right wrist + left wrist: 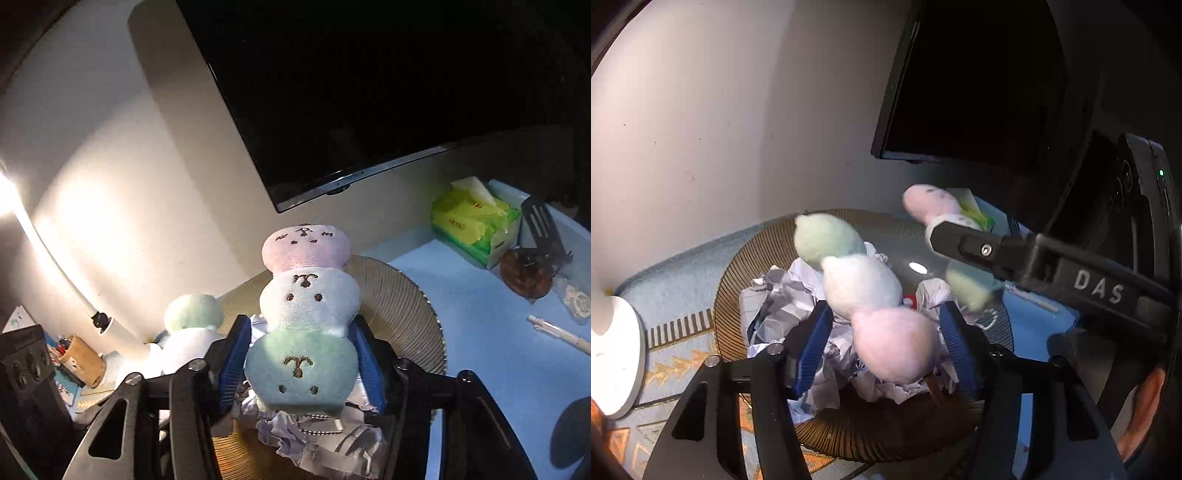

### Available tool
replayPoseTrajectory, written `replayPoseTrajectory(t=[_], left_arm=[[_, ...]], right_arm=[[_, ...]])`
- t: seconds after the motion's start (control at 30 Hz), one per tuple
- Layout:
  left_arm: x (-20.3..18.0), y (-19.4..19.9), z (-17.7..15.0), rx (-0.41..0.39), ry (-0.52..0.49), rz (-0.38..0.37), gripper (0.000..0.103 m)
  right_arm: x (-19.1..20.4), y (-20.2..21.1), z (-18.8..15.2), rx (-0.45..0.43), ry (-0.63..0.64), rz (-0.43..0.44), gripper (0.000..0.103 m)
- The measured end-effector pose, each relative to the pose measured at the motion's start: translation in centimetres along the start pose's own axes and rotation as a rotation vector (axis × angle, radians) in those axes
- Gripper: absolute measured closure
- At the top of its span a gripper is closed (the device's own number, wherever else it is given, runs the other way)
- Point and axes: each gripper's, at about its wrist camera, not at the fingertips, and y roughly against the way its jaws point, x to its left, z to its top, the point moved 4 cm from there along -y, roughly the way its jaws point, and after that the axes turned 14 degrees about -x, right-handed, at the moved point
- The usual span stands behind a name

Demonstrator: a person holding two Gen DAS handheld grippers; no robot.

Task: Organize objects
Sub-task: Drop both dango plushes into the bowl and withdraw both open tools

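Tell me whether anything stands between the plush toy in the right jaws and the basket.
Nothing visible blocks it. The plush toy is right over the basket; only crumpled paper lies inside, under it.

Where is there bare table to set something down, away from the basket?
Free: the blue tabletop between the basket, the tissue pack and the pen. Crowded: the basket itself, filled with crumpled paper; the corner around the spatula; the left side by the pencil holder.
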Motion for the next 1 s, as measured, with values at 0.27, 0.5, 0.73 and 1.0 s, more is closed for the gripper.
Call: replayPoseTrajectory(t=[0.27, 0.5, 0.73, 1.0], left_arm=[[1.5, 5.4, 0.1, -0.026, -0.031, 0.050, 0.017], [3.7, 17.9, 2.0, -0.133, -0.029, 0.217, 0.016], [7.8, 31.7, 2.1, -0.315, 0.092, 0.385, 0.001], [15.2, 35.7, -6.9, -0.180, 0.211, 0.626, 0.001]], right_arm=[[-1.7, 1.7, 0.0, -0.118, 0.020, -0.104, 0.024], [0.5, 6.3, 0.3, -0.140, -0.014, -0.027, 0.024], [6.3, 11.6, -3.5, 0.001, 0.005, 0.156, 0.024], [12.3, 11.7, -13.2, 0.223, 0.070, 0.280, 0.024]])
